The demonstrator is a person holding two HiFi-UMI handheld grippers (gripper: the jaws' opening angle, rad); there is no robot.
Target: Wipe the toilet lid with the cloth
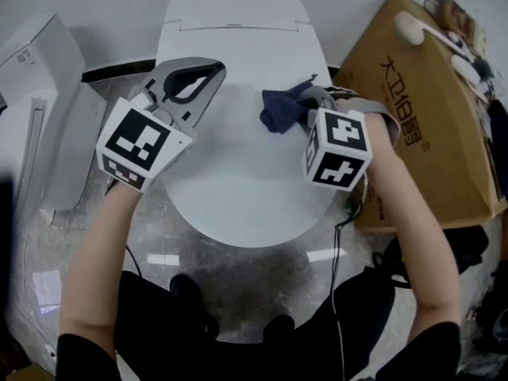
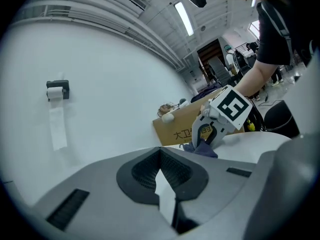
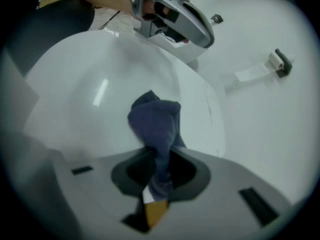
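The white toilet lid is down and fills the middle of the head view. A dark blue cloth lies bunched on its upper right part. My right gripper is shut on that cloth, and in the right gripper view the cloth runs from the jaws out onto the lid. My left gripper hovers over the lid's upper left, shut with nothing in it. The left gripper view shows the right gripper with the cloth.
A brown cardboard box with white-handled tools on top stands right of the toilet. White panels lean at the left. A toilet-paper holder hangs on the wall behind. The person's legs stand at the bowl's front.
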